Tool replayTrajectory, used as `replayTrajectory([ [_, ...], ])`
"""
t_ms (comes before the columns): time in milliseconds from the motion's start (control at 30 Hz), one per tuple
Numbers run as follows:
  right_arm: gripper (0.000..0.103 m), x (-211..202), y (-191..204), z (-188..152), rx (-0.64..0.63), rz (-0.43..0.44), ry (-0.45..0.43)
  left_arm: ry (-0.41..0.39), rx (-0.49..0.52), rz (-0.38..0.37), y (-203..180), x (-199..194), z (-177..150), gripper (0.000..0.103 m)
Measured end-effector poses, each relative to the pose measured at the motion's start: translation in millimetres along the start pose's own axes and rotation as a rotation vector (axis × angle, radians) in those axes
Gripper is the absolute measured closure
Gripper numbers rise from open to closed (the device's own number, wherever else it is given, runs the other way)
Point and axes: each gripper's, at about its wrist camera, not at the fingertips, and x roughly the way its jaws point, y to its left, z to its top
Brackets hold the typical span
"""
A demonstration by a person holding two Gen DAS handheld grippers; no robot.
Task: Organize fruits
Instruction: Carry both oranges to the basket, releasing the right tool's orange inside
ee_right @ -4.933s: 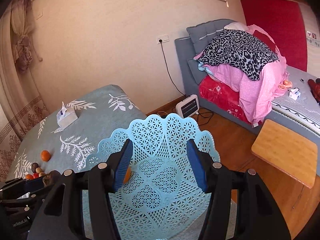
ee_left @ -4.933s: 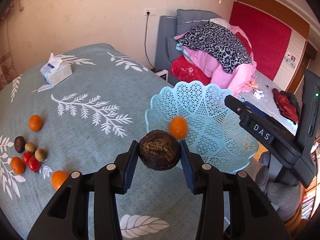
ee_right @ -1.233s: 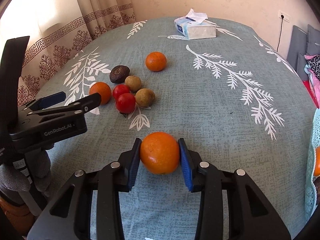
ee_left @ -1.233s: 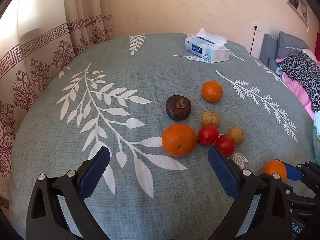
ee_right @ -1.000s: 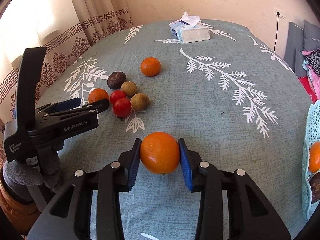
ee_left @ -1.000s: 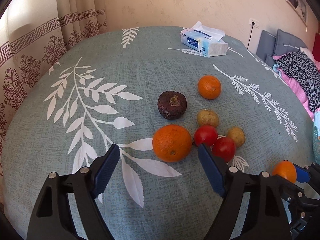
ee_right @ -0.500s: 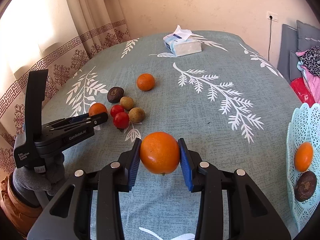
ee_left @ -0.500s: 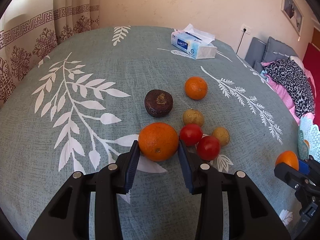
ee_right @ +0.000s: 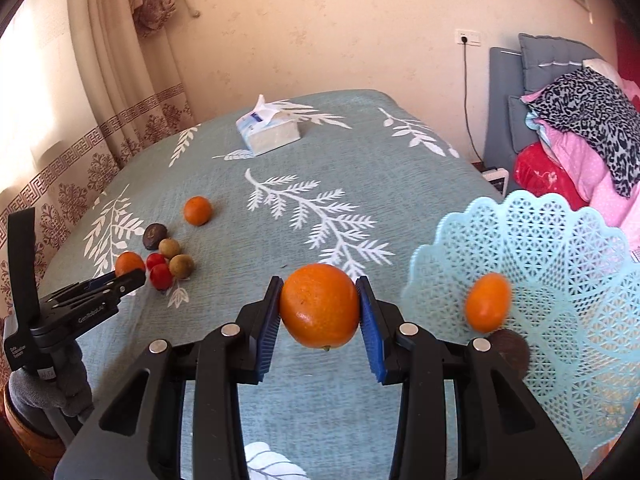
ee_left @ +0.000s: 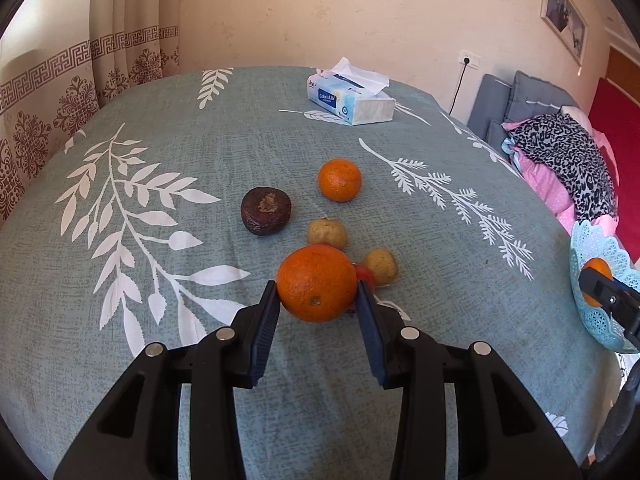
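Note:
My left gripper (ee_left: 318, 306) is shut on a large orange (ee_left: 317, 285), lifted just above the teal tablecloth. Beyond it lie a dark brown fruit (ee_left: 266, 211), a small orange (ee_left: 340, 180), two tan fruits (ee_left: 327, 233) and a partly hidden red tomato (ee_left: 365, 274). My right gripper (ee_right: 320, 310) is shut on another orange (ee_right: 320, 306), held above the cloth left of the light blue basket (ee_right: 560, 248). The basket holds an orange (ee_right: 487, 302) and a dark fruit (ee_right: 512, 350).
A tissue box (ee_left: 352, 98) stands at the far side of the table. A bed with piled clothes (ee_right: 580, 120) is to the right. Curtains (ee_left: 80, 60) hang at the left. The basket sits at the table's right edge.
My left gripper closed on the large orange and raised it slightly. My right gripper carried its orange to the right, up to the basket.

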Motion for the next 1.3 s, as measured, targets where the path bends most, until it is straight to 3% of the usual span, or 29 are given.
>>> replayTrajectory([
  [433,0.065,-42.8,-84.8,-8.5,0.155,-0.178,-0.071,-0.009,0.083,-0.047,-51.3,-11.4,3.8,0.064],
  [633,0.064,-51.0,-102.2,-17.8,0.191,-0.203,-0.075,-0.013,0.135,-0.078,-78.6,-16.6,5.1,0.064],
  [700,0.061,-56.1,-107.3,-19.4,0.201,-0.225,-0.092,-0.014,0.152,-0.089,-87.8,-17.1,5.5,0.063],
  [767,0.052,-62.3,-112.2,-20.4,0.214,-0.241,-0.112,-0.012,0.166,-0.102,-96.2,-17.6,5.6,0.063],
  [1000,0.052,-72.9,-118.4,-20.5,0.243,-0.252,-0.161,0.004,0.216,-0.161,-127.3,-17.6,3.3,0.063],
  [1300,0.052,-89.6,-132.0,-18.9,0.306,-0.276,-0.231,0.037,0.28,-0.294,-177.9,-18.1,3.1,0.063],
])
